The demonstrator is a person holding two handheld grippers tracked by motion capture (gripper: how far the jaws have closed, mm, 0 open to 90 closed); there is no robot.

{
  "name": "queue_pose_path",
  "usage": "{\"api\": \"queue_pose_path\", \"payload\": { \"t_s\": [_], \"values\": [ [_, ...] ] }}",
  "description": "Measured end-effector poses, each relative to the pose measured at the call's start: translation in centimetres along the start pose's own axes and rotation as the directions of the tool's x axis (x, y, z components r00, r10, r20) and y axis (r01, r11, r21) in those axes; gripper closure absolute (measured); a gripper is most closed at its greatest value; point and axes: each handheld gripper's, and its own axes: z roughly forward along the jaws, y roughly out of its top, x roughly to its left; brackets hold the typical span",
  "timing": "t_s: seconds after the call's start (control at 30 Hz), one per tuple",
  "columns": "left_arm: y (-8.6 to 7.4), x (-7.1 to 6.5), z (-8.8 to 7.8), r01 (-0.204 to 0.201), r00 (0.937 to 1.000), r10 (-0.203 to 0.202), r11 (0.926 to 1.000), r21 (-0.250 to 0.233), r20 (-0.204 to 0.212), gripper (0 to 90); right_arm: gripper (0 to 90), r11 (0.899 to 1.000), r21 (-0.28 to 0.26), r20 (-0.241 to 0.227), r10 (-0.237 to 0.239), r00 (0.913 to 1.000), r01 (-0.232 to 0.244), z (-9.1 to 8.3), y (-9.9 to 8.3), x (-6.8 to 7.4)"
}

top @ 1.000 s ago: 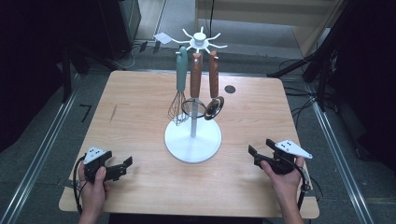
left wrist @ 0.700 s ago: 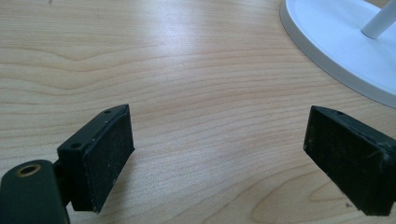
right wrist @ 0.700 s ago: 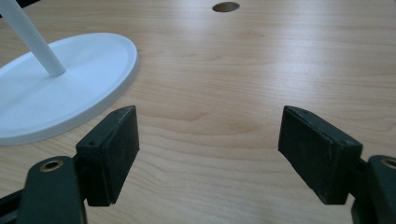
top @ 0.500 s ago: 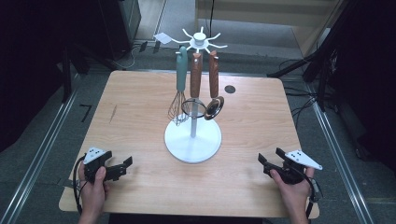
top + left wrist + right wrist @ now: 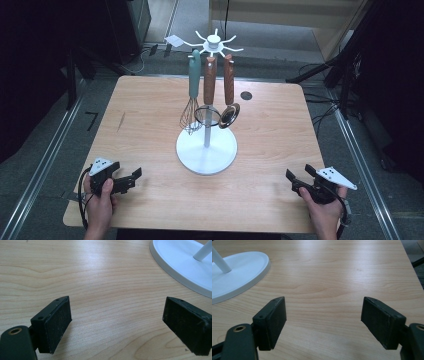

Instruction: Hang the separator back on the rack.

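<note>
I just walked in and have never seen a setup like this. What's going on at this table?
A person sits at a wooden table holding a two-jaw tool in each hand. The left tool and the right tool both rest near the front edge, jaws open and gripping nothing. Between them stands a white utensil stand, from which hang a teal-handled whisk and two wooden-handled utensils. Neither tool touches it.

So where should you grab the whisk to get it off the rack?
Probably by the teal handle of the whisk, coming from the left with the left gripper, whose jaws stand open. The handle hangs upright and straight, at the left end of the row, so that side is free. The wire end below is springy and sits near the strainer, so it would likely slip.
</note>
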Motion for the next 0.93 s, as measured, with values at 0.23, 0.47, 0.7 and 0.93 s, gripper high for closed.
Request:
{"api": "queue_pose_path", "payload": {
  "t_s": [0.23,0.47,0.7,0.93],
  "values": [
    [0.0,0.0,0.0,-0.004,1.0000,0.004,1.0000,-0.001,0.001,8.7,20.1,1.000,-0.006,0.019,0.015,0.9997,-0.015,-0.9,-0.7,-1.2],
    [0.0,0.0,0.0,-0.006,1.0000,0.006,1.0000,-0.002,0.003,8.7,17.9,1.000,-0.001,0.034,0.017,0.9993,-0.017,-2.0,-1.5,-2.3],
    [0.0,-0.1,0.0,-0.009,1.0000,0.009,1.0000,-0.001,0.002,8.7,17.0,0.999,0.000,0.059,0.033,0.9977,-0.033,-2.7,-2.1,-3.3],
    [0.0,-0.1,0.0,-0.006,1.0000,0.006,1.0000,0.000,0.005,5.1,17.0,0.999,0.016,0.067,0.031,0.9973,-0.032,-2.5,-2.2,-3.3]
  ]
}}
